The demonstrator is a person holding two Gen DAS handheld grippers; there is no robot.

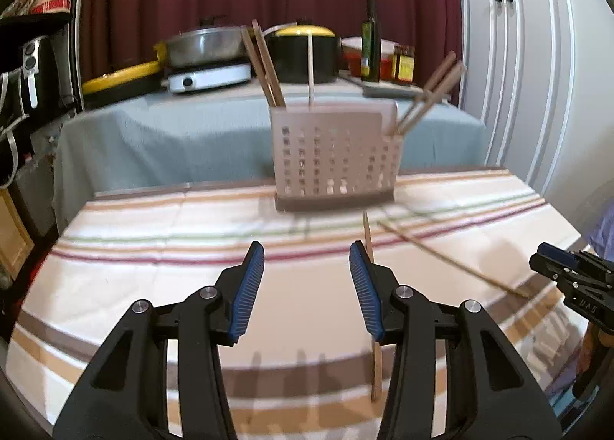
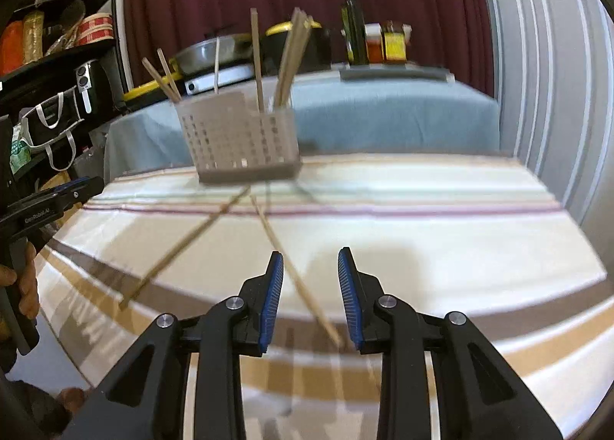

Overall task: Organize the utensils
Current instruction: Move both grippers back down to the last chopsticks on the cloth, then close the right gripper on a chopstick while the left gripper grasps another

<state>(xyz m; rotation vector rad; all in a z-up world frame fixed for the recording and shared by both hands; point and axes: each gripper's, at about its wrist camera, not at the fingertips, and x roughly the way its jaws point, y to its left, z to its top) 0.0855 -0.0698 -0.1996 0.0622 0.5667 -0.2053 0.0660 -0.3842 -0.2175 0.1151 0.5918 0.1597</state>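
A perforated beige utensil basket (image 1: 334,159) (image 2: 238,144) stands at the far side of the striped tablecloth, with several wooden chopsticks upright in it. Two loose chopsticks lie on the cloth. One chopstick (image 1: 367,232) (image 2: 186,246) runs under my left gripper's right finger. The other chopstick (image 1: 453,260) (image 2: 305,286) lies slantwise, and in the right wrist view its near end sits below the gap of my right gripper (image 2: 311,255). My left gripper (image 1: 306,248) hovers open above the cloth, holding nothing. The right gripper (image 1: 564,267) is open too and empty.
Behind stands a second table (image 1: 161,140) under a grey-blue cloth, with pots, a hot plate (image 1: 209,77), an oil bottle (image 1: 370,42) and jars. White cupboard doors (image 1: 537,75) are on the right, a black shelf (image 2: 57,60) on the left. A hand (image 2: 23,286) holds the left gripper's handle.
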